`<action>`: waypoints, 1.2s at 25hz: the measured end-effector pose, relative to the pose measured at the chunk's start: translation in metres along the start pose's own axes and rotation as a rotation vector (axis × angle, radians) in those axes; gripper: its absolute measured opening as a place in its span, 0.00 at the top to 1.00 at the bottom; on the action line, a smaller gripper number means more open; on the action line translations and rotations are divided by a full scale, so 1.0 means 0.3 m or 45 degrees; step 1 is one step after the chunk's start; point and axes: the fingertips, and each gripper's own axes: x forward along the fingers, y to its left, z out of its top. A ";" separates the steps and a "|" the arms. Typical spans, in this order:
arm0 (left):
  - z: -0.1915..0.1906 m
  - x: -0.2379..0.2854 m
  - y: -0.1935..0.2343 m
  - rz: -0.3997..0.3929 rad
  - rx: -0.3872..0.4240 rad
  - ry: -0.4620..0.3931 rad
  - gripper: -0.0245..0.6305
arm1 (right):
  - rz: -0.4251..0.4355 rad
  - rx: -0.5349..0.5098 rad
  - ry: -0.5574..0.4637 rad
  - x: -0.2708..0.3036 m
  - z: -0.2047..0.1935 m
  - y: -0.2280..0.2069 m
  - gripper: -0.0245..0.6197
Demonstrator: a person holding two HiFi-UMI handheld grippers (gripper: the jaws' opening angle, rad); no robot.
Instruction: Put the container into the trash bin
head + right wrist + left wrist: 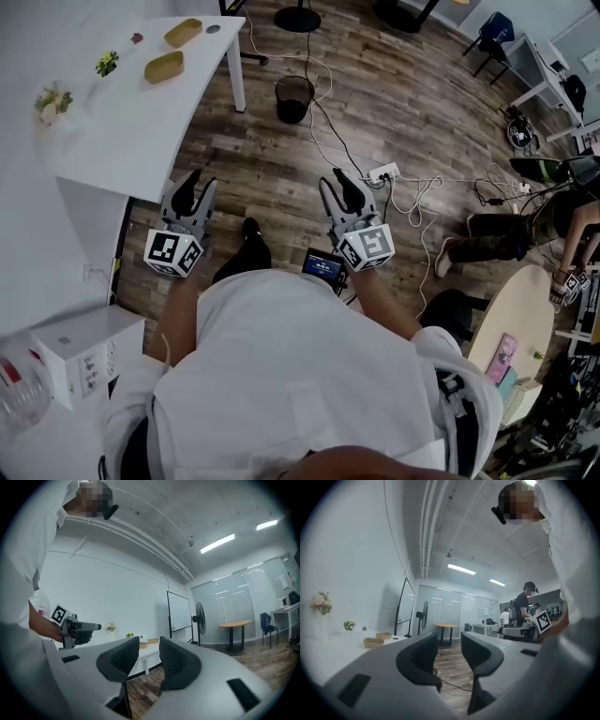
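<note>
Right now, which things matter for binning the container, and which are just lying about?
Job: near container, far container, bin, left claw, right claw (both open, empty).
Lying about: plant, flowers, power strip, box.

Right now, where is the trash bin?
In the head view the black trash bin stands on the wood floor at top centre, just right of the leg of the white table.
</note>
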 end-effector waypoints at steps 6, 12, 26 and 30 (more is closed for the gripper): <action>0.027 0.179 0.260 0.000 0.003 -0.012 0.71 | -0.008 0.030 -0.002 0.308 0.044 -0.078 0.73; 0.078 0.325 0.488 0.004 0.013 -0.044 0.72 | -0.026 0.087 0.021 0.587 0.052 -0.136 0.73; 0.036 0.485 0.824 0.061 -0.048 -0.053 0.72 | 0.073 0.063 0.020 1.029 0.074 -0.170 0.75; 0.038 0.513 0.885 0.107 -0.040 -0.053 0.72 | 0.113 0.048 0.015 1.107 0.055 -0.198 0.75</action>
